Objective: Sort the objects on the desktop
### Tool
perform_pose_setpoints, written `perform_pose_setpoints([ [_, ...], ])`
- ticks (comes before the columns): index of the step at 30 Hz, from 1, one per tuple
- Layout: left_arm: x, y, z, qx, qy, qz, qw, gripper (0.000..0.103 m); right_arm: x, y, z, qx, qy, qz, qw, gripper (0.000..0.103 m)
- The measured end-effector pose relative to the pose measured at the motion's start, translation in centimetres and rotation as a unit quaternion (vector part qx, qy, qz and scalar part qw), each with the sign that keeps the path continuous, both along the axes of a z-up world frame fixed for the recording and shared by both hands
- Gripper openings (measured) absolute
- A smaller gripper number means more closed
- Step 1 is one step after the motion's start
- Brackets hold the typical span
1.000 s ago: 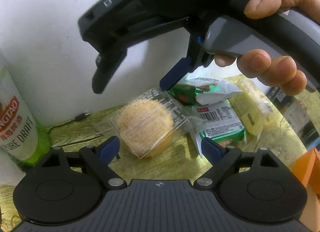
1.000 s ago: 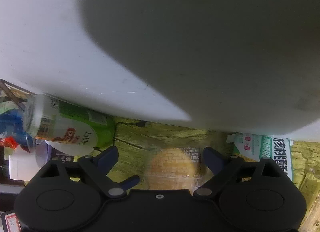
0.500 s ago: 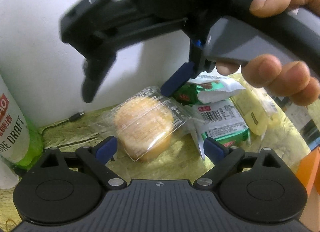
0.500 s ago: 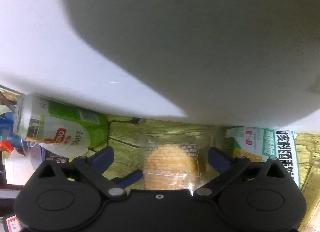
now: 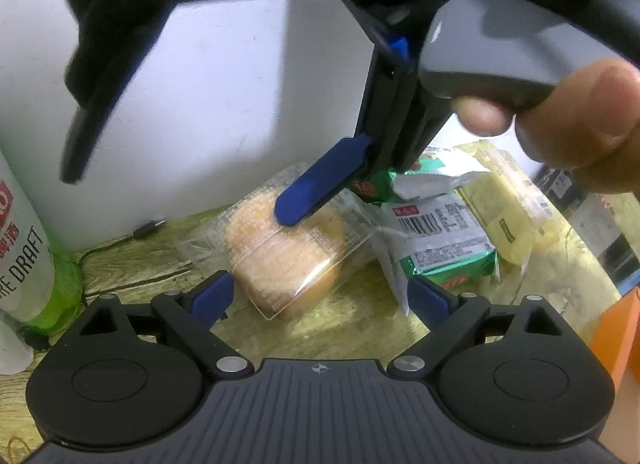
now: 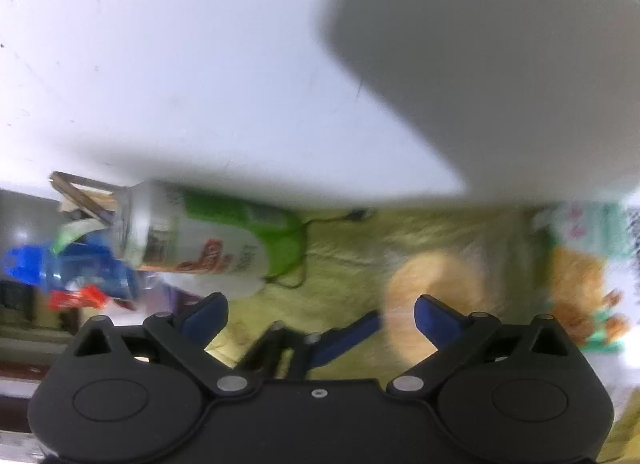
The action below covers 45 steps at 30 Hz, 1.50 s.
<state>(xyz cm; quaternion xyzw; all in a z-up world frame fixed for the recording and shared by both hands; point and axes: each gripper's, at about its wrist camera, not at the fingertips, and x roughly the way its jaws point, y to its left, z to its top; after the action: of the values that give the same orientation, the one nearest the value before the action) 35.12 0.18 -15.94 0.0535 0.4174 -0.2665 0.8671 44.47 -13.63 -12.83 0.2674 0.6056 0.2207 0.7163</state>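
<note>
Left wrist: left gripper [image 5: 316, 296] spread, jaws just widened, bun [image 5: 286, 254] loose between them at 12 on the surface [image 5: 352, 324]. Right gripper's blue finger [image 5: 320, 186] touches the bun top.
Right wrist: blurred; right gripper [image 6: 320, 310] spread, bun [image 6: 434, 284] at 1, can [image 6: 200, 240] at 10.

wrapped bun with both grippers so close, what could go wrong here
The right hand-held gripper has a fingertip right over the wrapped bun, so it could crush it or slip on the clear wrapper. The open left hand-held gripper straddles the same bun; the two could collide. The green snack packets crowd its side and may get dragged along.
</note>
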Motion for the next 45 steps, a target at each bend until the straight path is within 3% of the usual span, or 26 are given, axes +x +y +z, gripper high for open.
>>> perform_pose_setpoints([
  [6,0.3,0.7,-0.2,0.004,0.009,0.004,0.9999,0.094,0.3,-1.1,1.4,-0.098,-0.043,-0.007,0.994,0.1],
  [14,0.1,0.8,-0.1,0.005,0.005,0.002,1.0,0.095,1.5,-0.7,0.3,-0.186,-0.024,0.009,0.982,0.102],
  [25,0.0,0.8,0.2,0.012,-0.004,-0.003,0.9999,0.098,1.8,0.3,-1.1,-0.184,-0.018,0.026,0.982,0.103],
  [29,0.0,1.2,0.4,0.008,0.0,-0.001,1.0,0.098,1.5,0.5,-1.6,-0.158,-0.019,0.021,0.987,0.103],
  [45,-0.2,3.5,0.9,-0.002,0.023,0.019,0.9996,0.098,-1.0,0.7,2.3,-0.07,-0.052,0.029,0.996,0.103],
])
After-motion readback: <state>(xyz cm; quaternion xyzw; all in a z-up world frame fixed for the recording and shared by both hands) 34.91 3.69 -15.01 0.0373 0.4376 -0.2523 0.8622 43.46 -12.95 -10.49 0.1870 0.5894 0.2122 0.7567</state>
